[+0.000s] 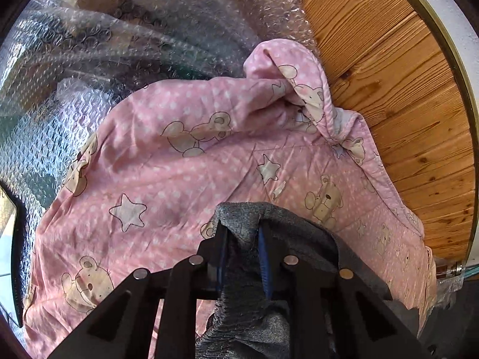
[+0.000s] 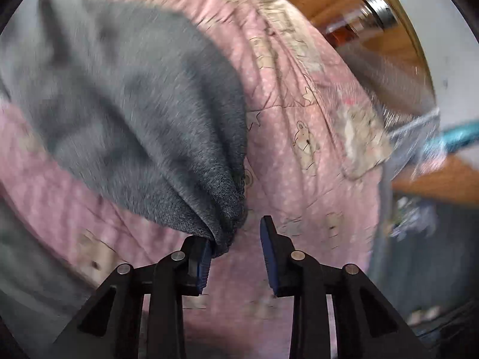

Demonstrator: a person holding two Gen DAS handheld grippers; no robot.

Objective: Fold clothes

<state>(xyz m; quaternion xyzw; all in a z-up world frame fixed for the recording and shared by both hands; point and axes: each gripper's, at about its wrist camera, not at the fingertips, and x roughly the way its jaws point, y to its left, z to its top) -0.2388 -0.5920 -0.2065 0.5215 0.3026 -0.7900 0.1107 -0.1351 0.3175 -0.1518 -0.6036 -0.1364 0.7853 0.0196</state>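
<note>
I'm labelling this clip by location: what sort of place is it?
Probably a home room. A pink bear-print quilt covers the work surface, bubble wrap lies beyond it, and wood panelling lines the side.

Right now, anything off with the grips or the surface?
Right gripper is open; the grey garment only touches its left finger. Left gripper is clamped on it. Pink blanket underneath is rumpled, one corner bunched upward.

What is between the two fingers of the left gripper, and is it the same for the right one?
In the left wrist view, the left gripper pinches a bunched fold of the grey garment. In the right wrist view, the right gripper stands open; grey cloth touches only one finger.
</note>
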